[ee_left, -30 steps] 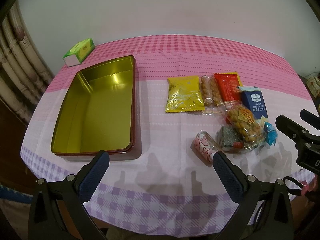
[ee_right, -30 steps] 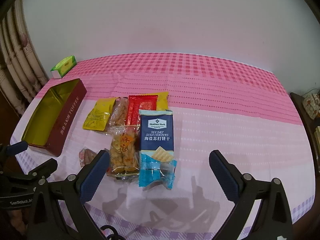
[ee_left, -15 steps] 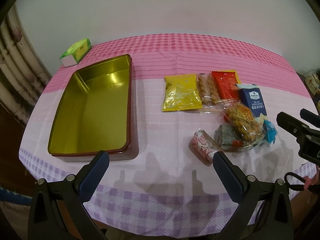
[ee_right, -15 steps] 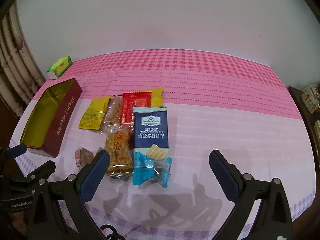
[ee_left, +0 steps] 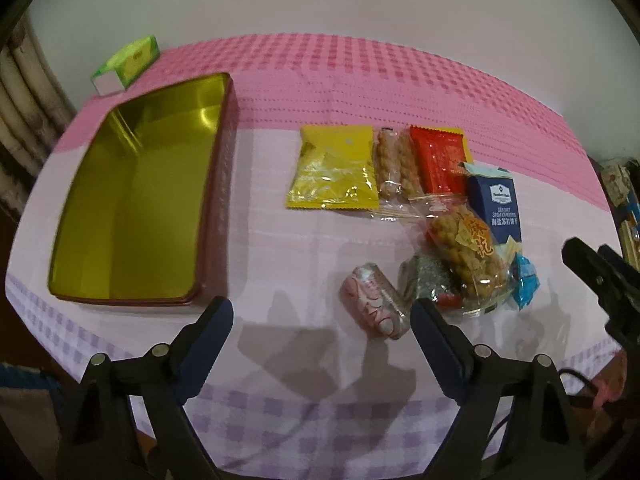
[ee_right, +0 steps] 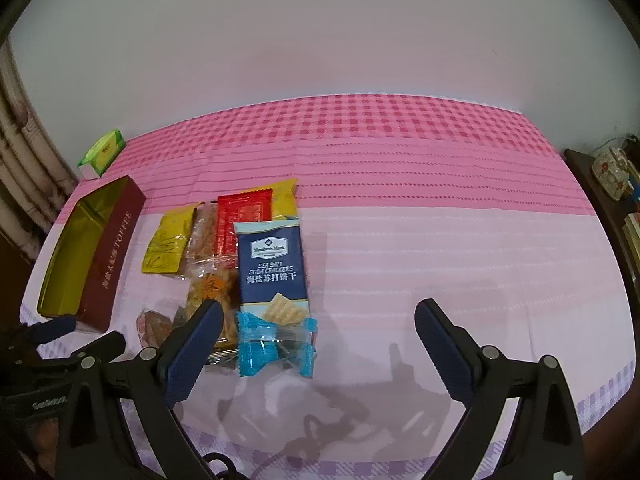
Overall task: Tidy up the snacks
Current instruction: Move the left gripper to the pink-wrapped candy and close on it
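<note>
An open gold-lined tin (ee_left: 132,208) with dark red sides sits at the table's left; it also shows in the right wrist view (ee_right: 100,248). Snacks lie to its right: a yellow pouch (ee_left: 332,168), a clear pack of twists (ee_left: 394,168), a red packet (ee_left: 440,160), a blue sea salt cracker pack (ee_right: 274,268), an orange fried-twist bag (ee_left: 464,248), a pink roll (ee_left: 374,300), a light blue candy pack (ee_right: 276,342). My left gripper (ee_left: 320,328) is open and empty above the front edge. My right gripper (ee_right: 318,332) is open and empty just in front of the candy pack.
A green box (ee_left: 126,64) stands at the back left corner. A pink and lilac checked cloth (ee_right: 440,248) covers the table. A curtain (ee_left: 24,112) hangs at the left. A dark shelf (ee_right: 612,200) with items stands at the right.
Both grippers have drifted slightly; the snacks and tin sit a little lower and more leftward in each view. Nothing was grasped or moved.
</note>
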`<state>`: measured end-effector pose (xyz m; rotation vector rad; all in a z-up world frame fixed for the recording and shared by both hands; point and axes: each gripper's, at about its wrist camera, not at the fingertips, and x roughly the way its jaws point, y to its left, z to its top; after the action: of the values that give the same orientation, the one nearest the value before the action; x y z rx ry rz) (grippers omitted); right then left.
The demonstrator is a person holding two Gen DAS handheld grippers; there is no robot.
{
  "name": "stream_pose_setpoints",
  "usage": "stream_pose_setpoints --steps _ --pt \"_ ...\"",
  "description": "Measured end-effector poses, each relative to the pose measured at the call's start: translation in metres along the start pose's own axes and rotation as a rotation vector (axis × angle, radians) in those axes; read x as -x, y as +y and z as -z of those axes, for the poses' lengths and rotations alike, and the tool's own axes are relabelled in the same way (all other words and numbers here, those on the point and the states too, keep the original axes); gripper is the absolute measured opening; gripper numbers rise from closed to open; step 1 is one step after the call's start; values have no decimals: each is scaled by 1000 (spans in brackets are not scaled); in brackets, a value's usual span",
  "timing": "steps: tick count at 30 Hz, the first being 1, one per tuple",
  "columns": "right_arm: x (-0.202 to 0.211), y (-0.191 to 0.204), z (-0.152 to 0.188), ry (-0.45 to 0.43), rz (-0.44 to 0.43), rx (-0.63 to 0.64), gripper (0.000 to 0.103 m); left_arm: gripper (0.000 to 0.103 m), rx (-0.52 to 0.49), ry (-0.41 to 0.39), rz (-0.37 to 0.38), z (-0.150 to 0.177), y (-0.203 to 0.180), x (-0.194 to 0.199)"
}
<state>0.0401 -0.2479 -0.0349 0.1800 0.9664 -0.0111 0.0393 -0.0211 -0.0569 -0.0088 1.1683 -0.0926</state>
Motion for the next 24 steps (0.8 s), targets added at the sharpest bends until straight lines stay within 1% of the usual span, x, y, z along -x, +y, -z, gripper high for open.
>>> stream_pose_setpoints --steps 3,7,10,14,20,23,24 --pt "0 -3 0 3 -1 -11 96 84 55 41 16 -6 0 -9" --pt "-1 -5 0 9 -2 -20 96 77 120 91 12 -12 3 -20" --pt "-3 -7 -1 18 -7 -28 96 74 154 122 23 -13 3 -27" --pt "-5 -11 -1 25 -8 -43 96 69 158 135 24 -13 0 -31" --pt "-7 -12 0 31 -5 -43 96 62 183 146 54 -16 -2 -37" --pt "-8 -12 0 35 -7 -48 96 61 198 152 67 -17 -2 -39" --pt "-8 -13 0 37 -7 -49 96 61 209 163 83 -18 -1 -40"
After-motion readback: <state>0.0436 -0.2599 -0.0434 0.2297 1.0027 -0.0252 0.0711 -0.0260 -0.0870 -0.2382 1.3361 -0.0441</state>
